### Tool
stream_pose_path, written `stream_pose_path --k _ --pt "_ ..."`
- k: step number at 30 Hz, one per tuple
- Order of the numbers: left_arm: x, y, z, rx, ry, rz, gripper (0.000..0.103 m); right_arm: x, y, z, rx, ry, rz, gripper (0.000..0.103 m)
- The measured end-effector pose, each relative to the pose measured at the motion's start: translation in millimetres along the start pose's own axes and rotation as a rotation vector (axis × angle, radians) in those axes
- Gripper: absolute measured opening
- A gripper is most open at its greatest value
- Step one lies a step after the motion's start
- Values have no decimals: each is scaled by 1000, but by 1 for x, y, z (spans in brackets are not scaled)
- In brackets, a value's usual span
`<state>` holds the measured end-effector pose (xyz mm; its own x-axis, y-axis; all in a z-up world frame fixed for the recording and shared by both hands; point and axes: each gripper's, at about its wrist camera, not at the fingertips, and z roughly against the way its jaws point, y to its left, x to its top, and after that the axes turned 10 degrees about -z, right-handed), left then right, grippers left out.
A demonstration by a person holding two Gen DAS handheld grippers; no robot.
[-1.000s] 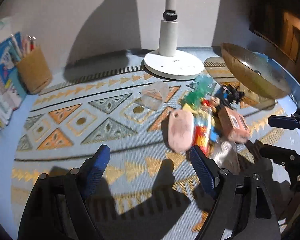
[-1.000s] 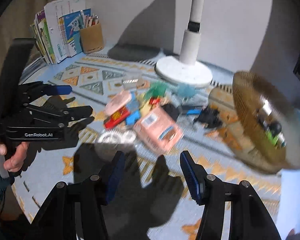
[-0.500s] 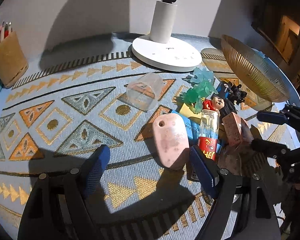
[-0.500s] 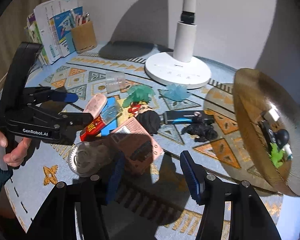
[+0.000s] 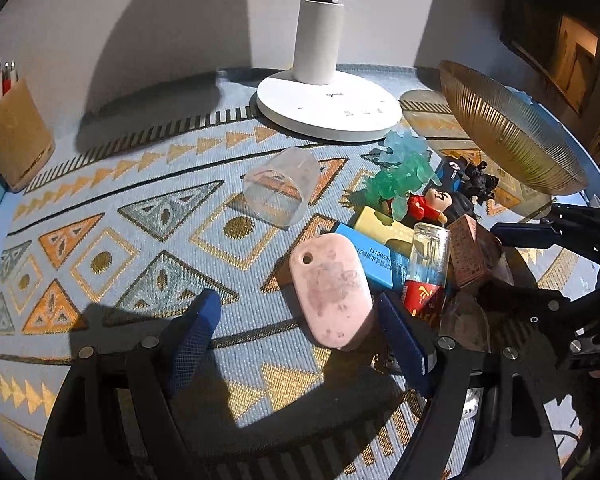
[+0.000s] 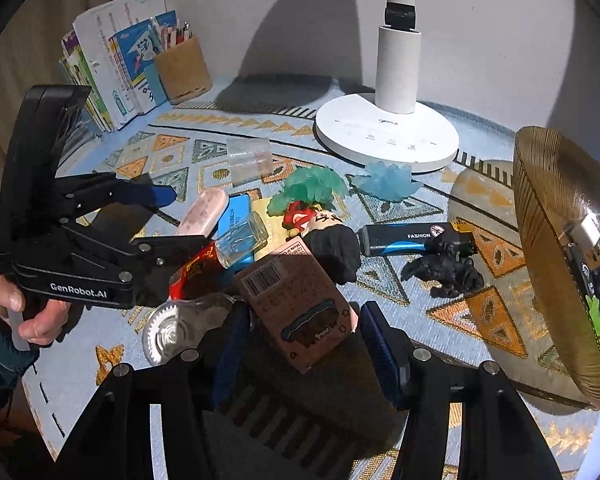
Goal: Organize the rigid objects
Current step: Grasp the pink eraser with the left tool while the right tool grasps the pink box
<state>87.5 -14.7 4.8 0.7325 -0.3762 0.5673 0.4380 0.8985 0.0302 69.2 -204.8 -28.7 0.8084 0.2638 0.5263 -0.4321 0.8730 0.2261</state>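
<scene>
While the left gripper (image 5: 296,328) hangs over the patterned mat (image 5: 148,216), its jaws are closing from a wide spread; the pink oval case (image 5: 330,290) lies between the blue pads (image 5: 402,338), close against the right-hand one and clear of the other, so nothing is clamped. Its black frame reads "GenRobot.AI" in the right wrist view, where a hand (image 6: 32,312) squeezes the handle. The right gripper (image 6: 302,336) stands partly open astride the pink carton (image 6: 300,304), which carries a barcode; whether its pads press the carton I cannot tell. A white lamp base (image 6: 388,136) marked "OPPLE" sits near the wall, a ribbed gold bowl (image 6: 548,216) at the mat's right edge. Among the pile, a black-and-blue lighter (image 6: 404,236) reads "FASHION", and a blue box (image 5: 374,258) shows printed digits.
</scene>
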Motion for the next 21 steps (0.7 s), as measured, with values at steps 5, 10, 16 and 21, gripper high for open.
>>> stream_pose_path --k 5,10,16,21 --pt "2 -9 1 6 -14 -38 52 -3 -5 3 44 -16 -72 52" --pt "-3 -7 7 -36 -25 -54 37 -8 -4 8 63 -19 -110 48" --pt "-23 9 24 -56 -35 10 37 -23 2 19 -6 -4 -153 48" --pt "-37 16 33 -74 -61 48 37 -51 5 37 -166 16 -247 47"
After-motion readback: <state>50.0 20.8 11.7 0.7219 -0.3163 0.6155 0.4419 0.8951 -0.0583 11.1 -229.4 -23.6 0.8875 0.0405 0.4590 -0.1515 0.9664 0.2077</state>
